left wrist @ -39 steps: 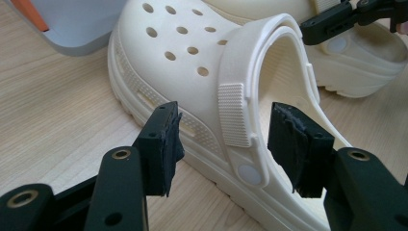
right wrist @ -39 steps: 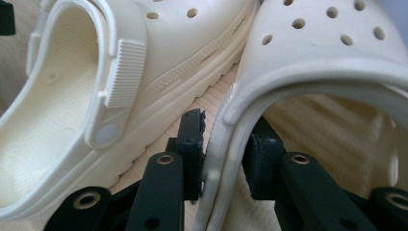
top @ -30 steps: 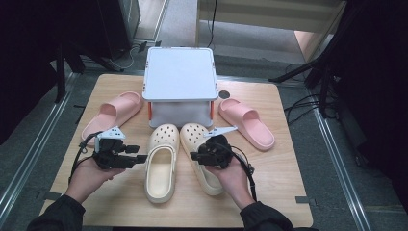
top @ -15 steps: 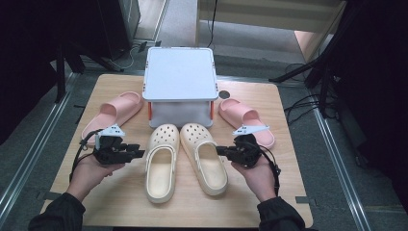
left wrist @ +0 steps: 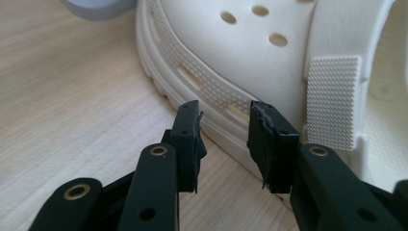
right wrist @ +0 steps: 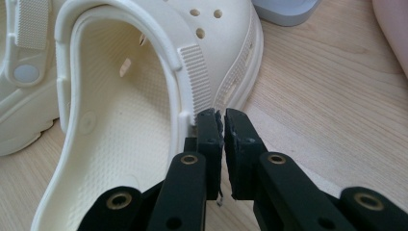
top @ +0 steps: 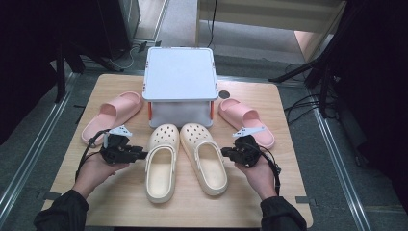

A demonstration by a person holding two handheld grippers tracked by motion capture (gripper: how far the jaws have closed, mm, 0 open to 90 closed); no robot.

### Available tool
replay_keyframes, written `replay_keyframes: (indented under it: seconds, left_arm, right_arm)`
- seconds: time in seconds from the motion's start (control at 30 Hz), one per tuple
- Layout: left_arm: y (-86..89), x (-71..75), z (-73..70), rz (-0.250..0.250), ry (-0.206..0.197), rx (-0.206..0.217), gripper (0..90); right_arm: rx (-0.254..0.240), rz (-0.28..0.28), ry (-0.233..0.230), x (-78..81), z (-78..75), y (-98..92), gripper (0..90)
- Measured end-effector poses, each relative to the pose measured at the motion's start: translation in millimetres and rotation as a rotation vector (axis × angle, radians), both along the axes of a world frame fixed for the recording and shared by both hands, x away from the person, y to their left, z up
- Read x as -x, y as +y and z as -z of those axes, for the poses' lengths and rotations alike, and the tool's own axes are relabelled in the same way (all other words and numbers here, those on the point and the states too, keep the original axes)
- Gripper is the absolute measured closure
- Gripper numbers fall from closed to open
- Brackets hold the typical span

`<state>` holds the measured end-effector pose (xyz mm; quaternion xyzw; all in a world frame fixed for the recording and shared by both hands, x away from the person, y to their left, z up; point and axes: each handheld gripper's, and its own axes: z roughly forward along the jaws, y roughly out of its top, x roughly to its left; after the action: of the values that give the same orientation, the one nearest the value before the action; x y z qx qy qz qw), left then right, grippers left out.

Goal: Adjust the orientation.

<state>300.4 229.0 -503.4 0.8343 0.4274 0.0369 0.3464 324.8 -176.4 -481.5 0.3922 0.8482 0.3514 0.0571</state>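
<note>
Since a second ago, the right gripper (top: 225, 153) has swung from above the right clog (top: 204, 156) out to its right edge. Left gripper view: the left gripper (left wrist: 225, 126), jaws half open and just narrowing, straddles the left clog (left wrist: 269, 62) sidewall ungripped. Right gripper view: jaws nearly shut, empty, beside the rim. Next, probably pinching each sidewall.

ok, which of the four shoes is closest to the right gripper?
The cream clog on the right of the middle pair. The right gripper sits at its outer edge; the other cream clog is by the left gripper, and both pink slides lie farther back.
</note>
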Motion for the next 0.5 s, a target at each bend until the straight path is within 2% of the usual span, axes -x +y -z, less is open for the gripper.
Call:
replay_keyframes:
  seconds: [0.17, 0.5]
  left_arm:
    - [-0.9, -0.1, -0.2, 0.002, 0.015, 0.018, 71.7]
    - [-10.6, 3.1, 0.5, 0.036, 0.030, 0.049, 73.3]
  right_arm:
    - [-0.006, 0.011, 0.008, -0.7, 1.5, 1.0, 86.3]
    - [-0.015, 0.000, 0.020, 0.3, 3.4, 4.4, 86.3]
